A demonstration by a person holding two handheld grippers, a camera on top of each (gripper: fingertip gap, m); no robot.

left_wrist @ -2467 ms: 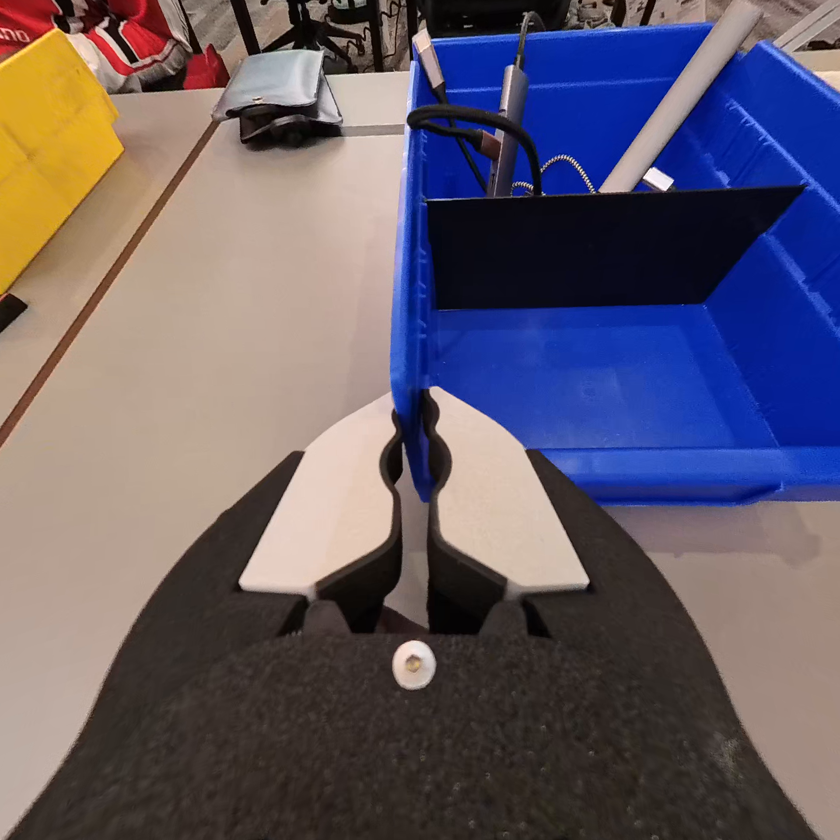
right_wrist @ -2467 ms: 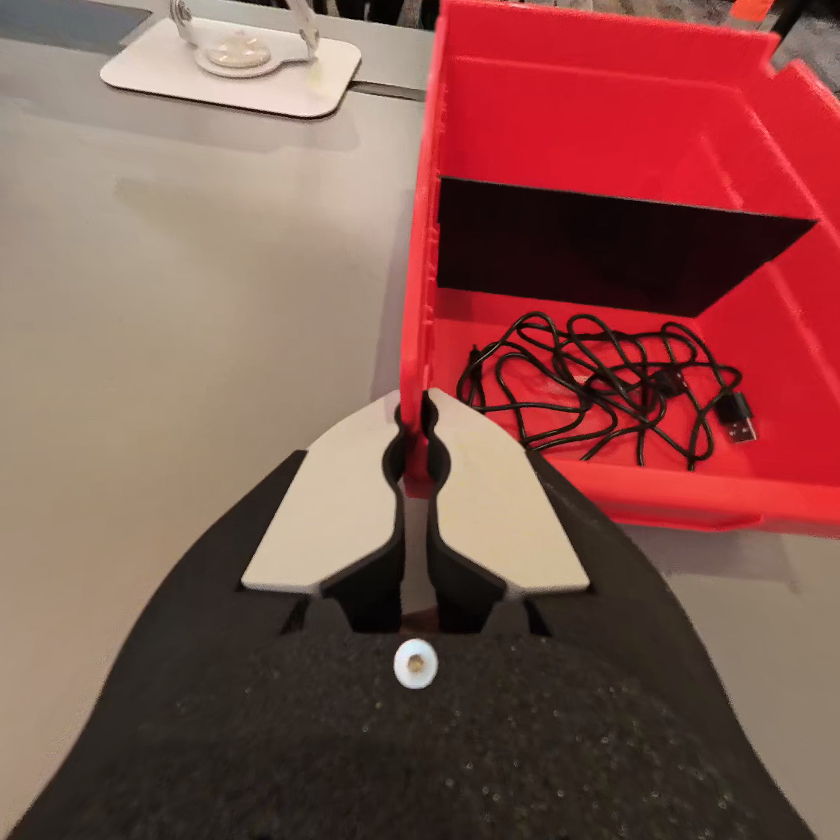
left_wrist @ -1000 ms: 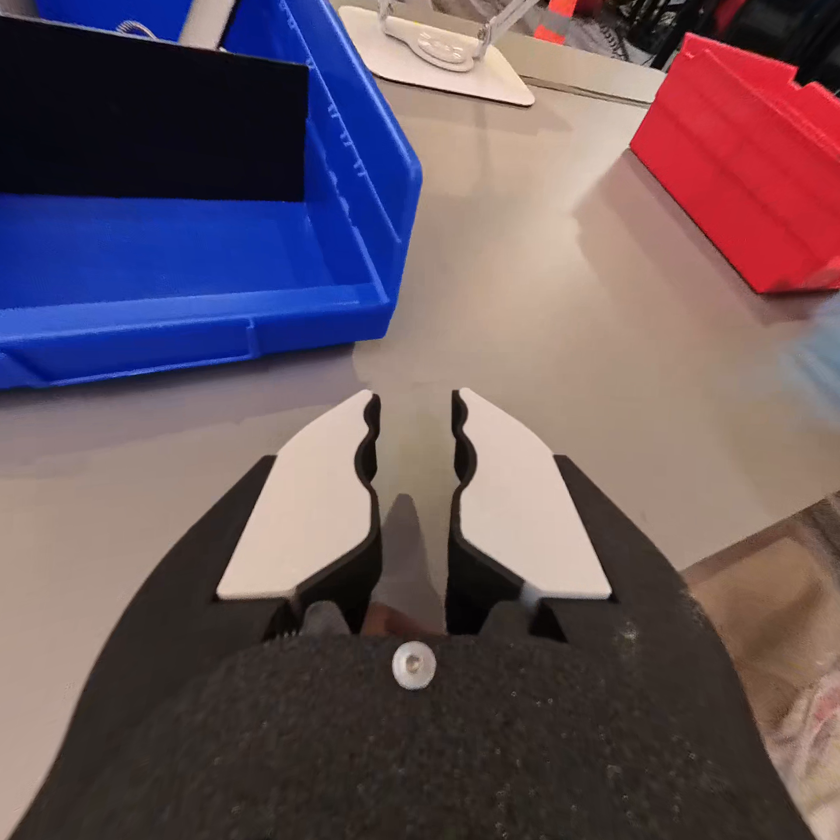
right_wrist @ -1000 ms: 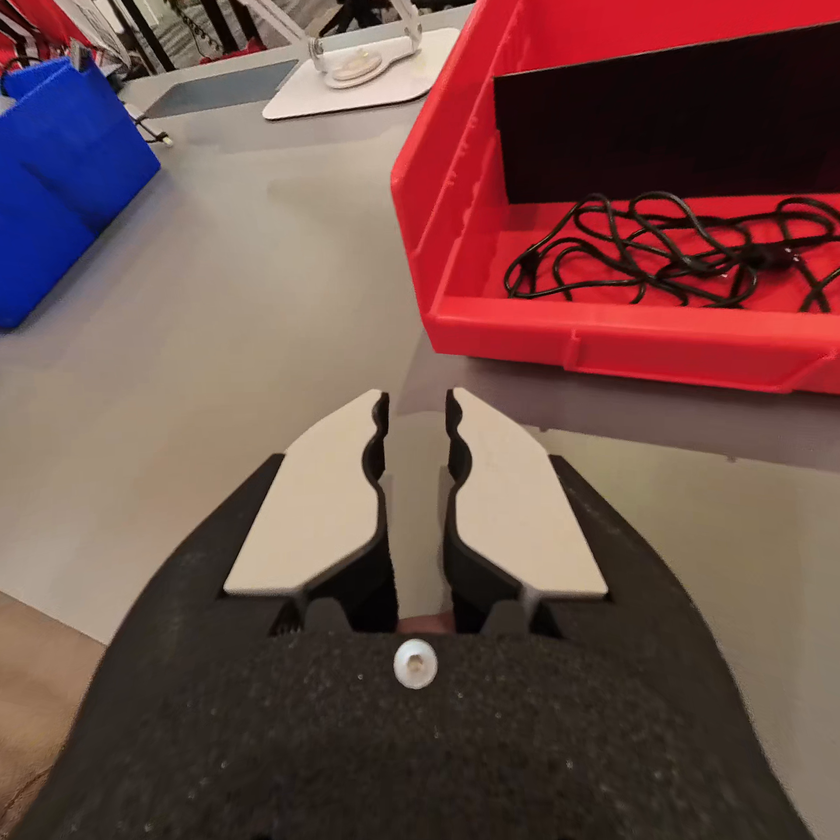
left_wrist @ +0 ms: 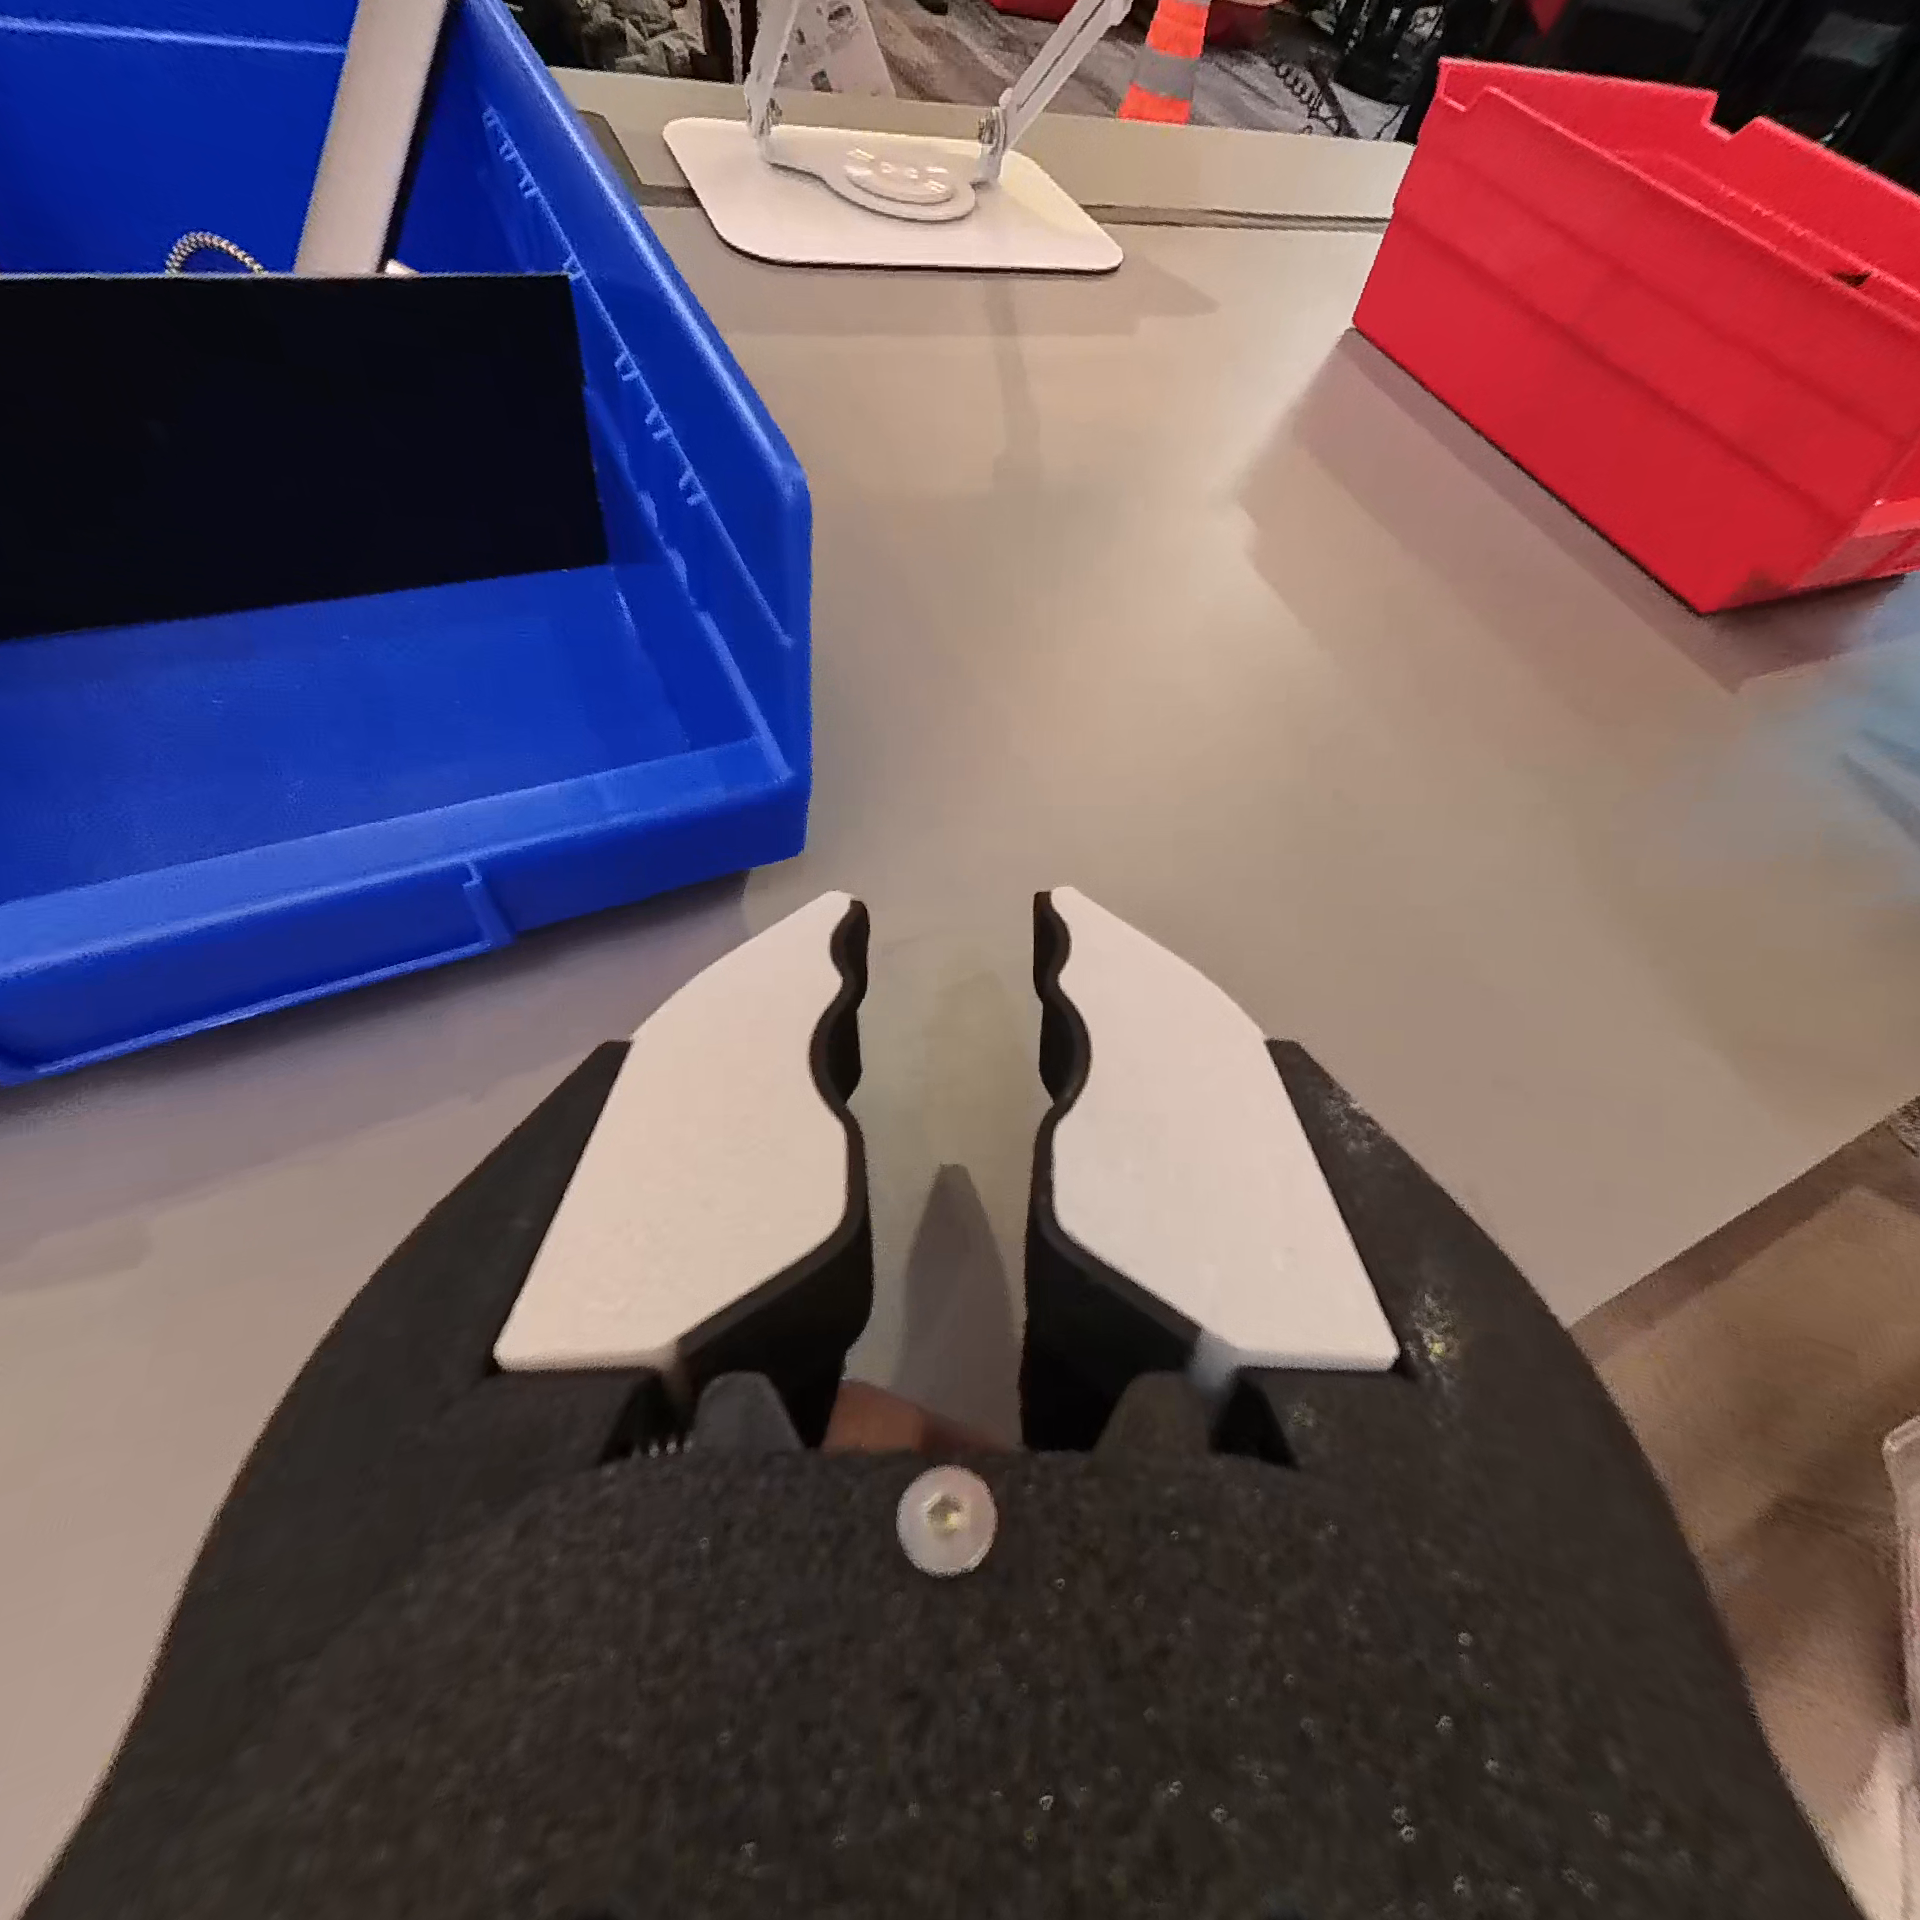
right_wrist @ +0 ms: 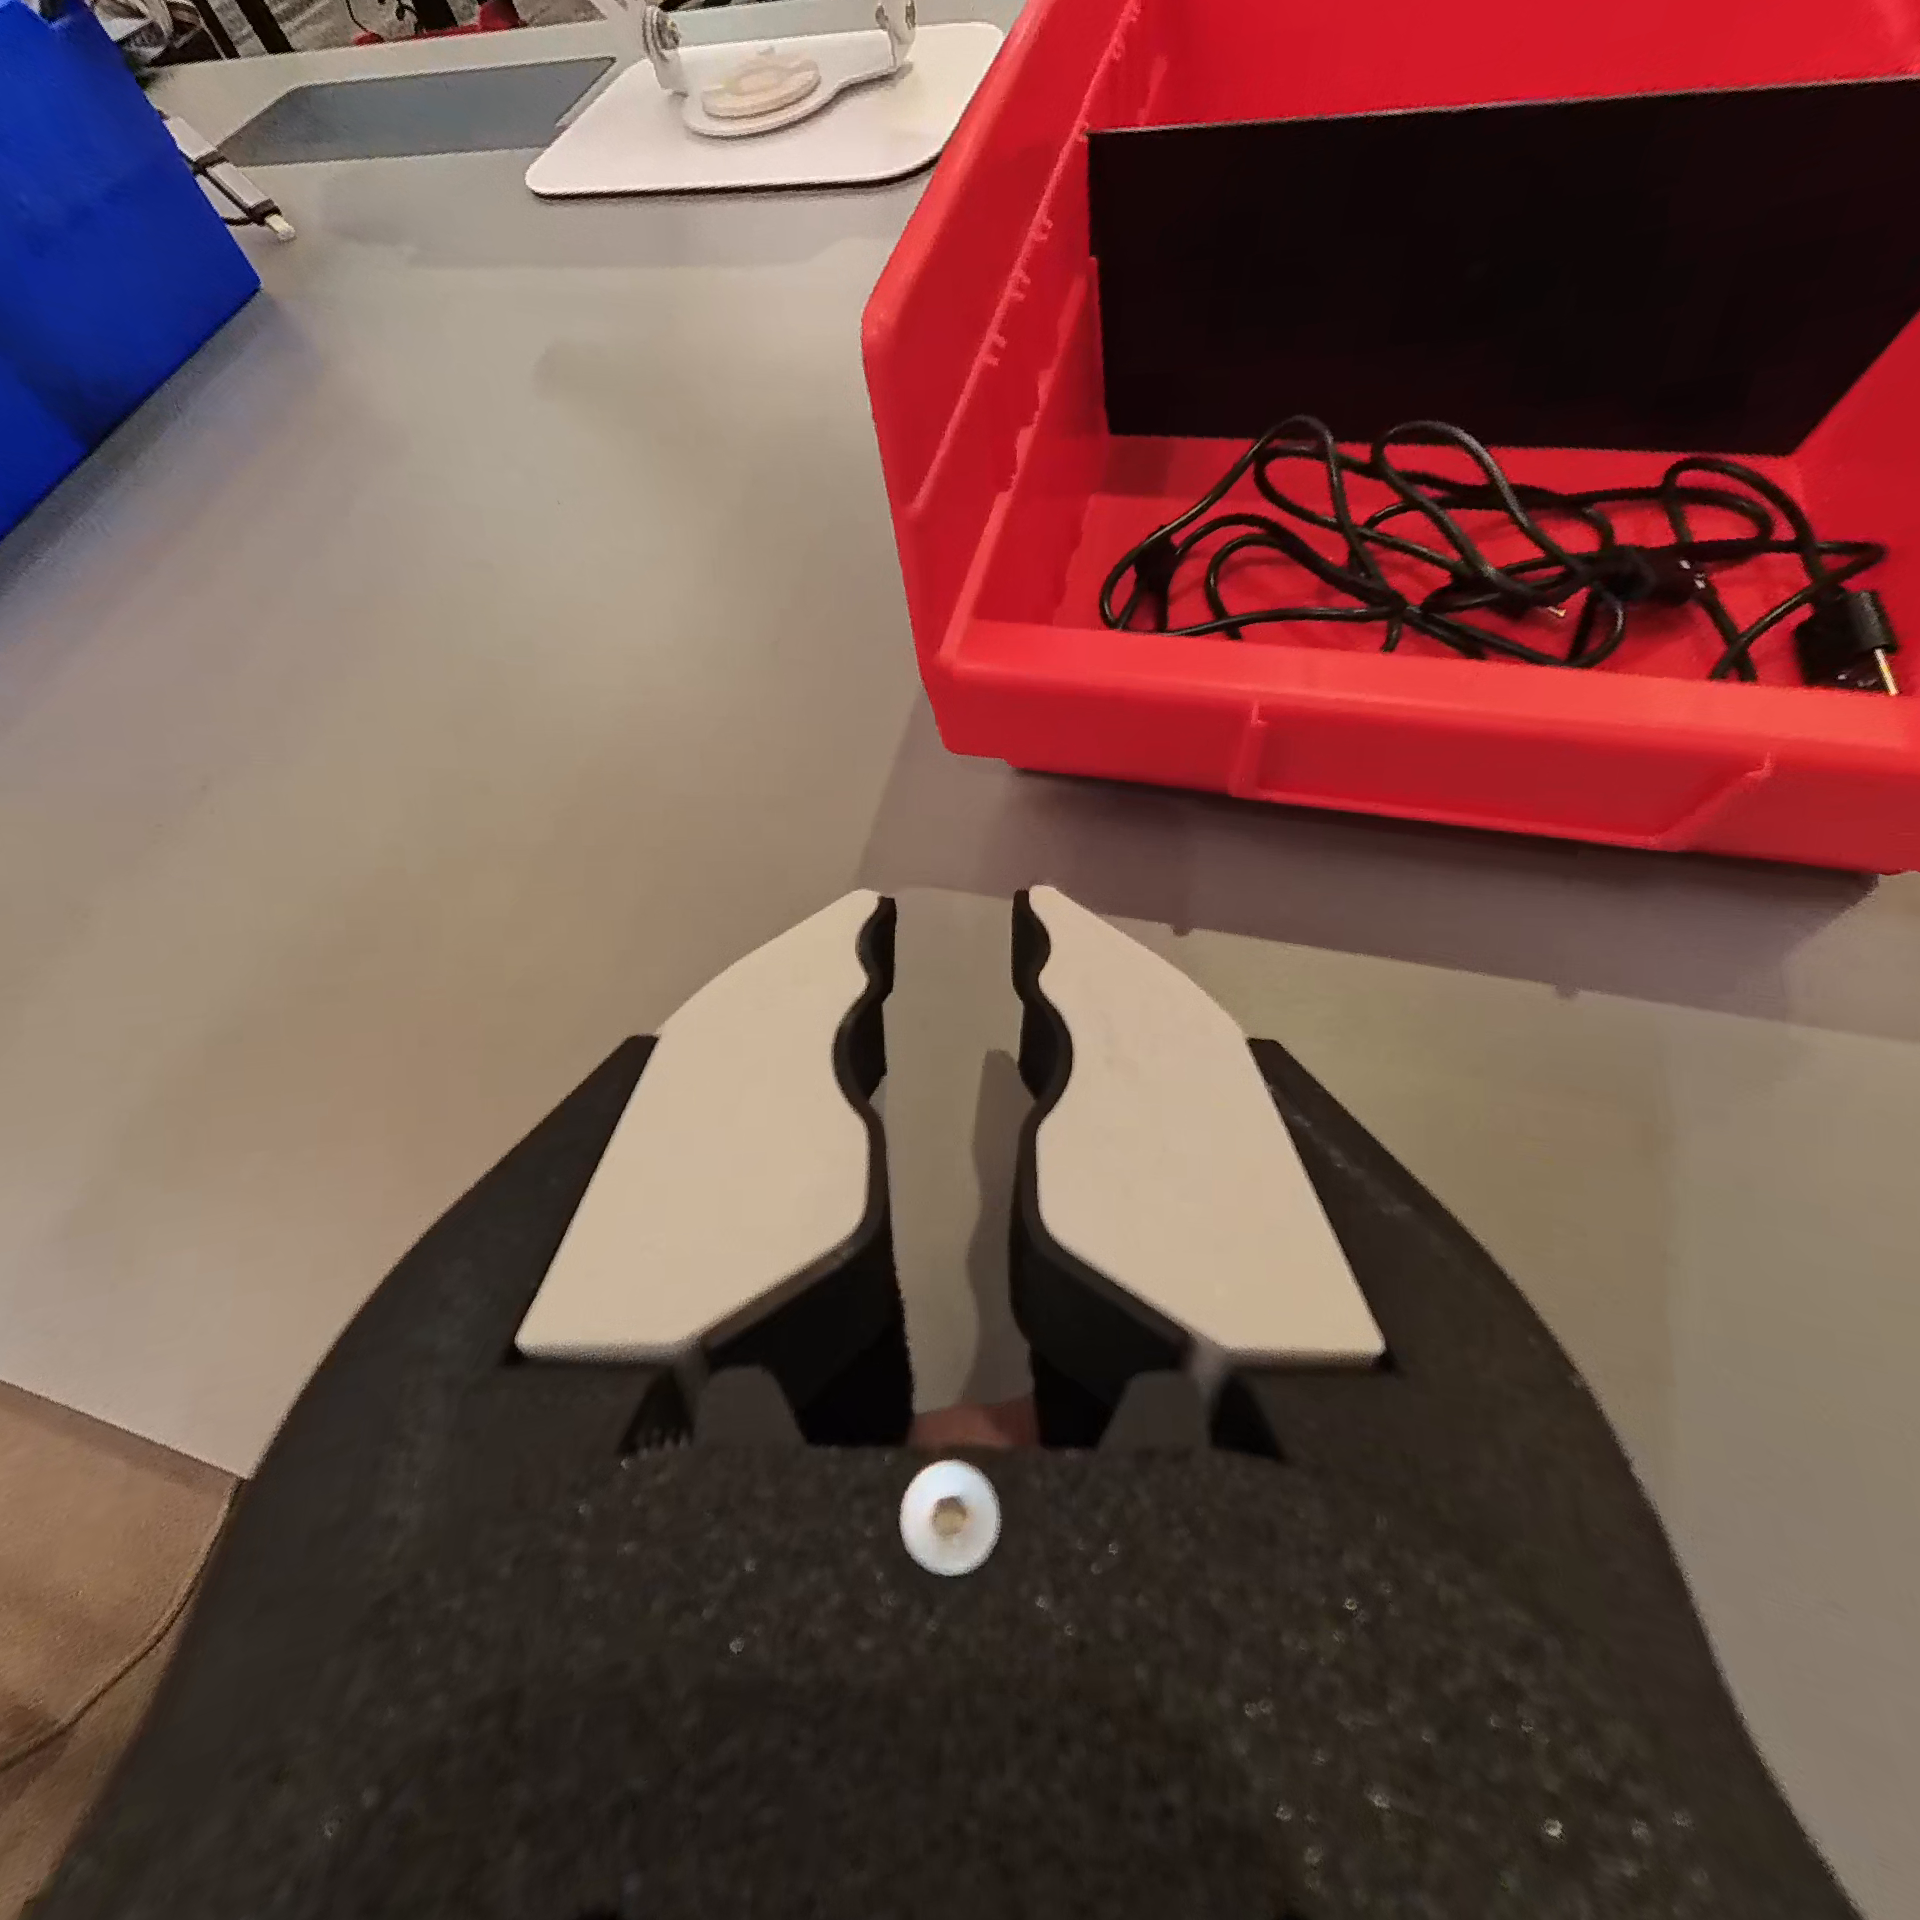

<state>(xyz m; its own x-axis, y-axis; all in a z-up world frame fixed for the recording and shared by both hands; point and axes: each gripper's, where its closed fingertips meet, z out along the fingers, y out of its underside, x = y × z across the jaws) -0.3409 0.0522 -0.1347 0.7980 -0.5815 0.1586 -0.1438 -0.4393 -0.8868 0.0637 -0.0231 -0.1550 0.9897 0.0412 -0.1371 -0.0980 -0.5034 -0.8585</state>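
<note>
My left gripper [left_wrist: 948, 906] is open and empty over the grey table [left_wrist: 1143, 665], just right of the blue bin's front corner [left_wrist: 623, 821]. The blue bin has a black divider [left_wrist: 291, 447]; a grey tube [left_wrist: 364, 125] and a braided cable [left_wrist: 213, 249] stand behind it. My right gripper [right_wrist: 954, 904] is open and empty over the table [right_wrist: 468, 675], in front of the red bin [right_wrist: 1351, 727]. A tangled black cable [right_wrist: 1507, 561] lies in the red bin's front compartment, before a black divider [right_wrist: 1455, 270].
A white stand on a flat base [left_wrist: 894, 197] sits at the back between the bins; it also shows in the right wrist view [right_wrist: 758, 104]. The red bin [left_wrist: 1662, 343] shows far right in the left wrist view, the blue bin [right_wrist: 94, 239] far left in the right. The table's near edge [left_wrist: 1714, 1226] is close. Left tips to right tips: about 40 cm.
Both grippers let go of the bin rims, opened and pulled back toward the table's near edge. Since a second ago the views have shifted only slightly.
</note>
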